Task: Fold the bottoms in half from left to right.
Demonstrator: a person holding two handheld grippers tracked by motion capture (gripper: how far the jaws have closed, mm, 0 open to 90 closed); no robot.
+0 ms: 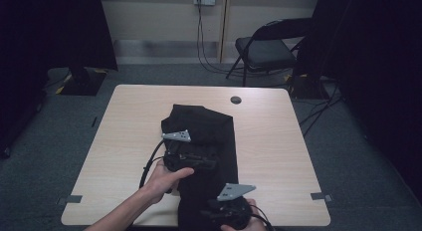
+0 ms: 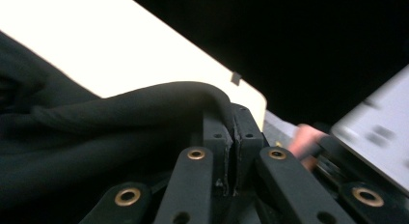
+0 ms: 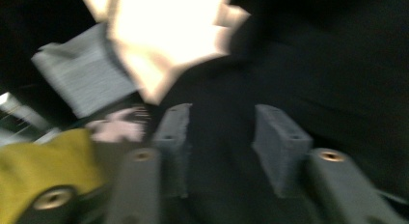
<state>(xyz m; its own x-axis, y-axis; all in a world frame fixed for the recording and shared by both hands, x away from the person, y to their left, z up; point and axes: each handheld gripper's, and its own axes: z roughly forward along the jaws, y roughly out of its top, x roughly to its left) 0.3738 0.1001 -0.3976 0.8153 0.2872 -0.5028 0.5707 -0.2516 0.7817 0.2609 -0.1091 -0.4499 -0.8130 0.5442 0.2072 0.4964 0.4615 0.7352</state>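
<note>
Pinching a fold of the black cloth (image 2: 144,101) — left claw (image 2: 235,132); right claw (image 3: 224,137) gapes above it.

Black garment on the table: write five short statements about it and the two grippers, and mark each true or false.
1. The black garment lies on the light wooden table. True.
2. The left gripper has its jaws shut on a fold of the garment. True.
3. The right gripper is clamped on the cloth. False: its jaws stand apart, with dark cloth beyond them and nothing pressed between the pads.
4. The garment is white. False: it is black.
5. A folding chair stands on the floor beyond the table's far edge. True.
</note>
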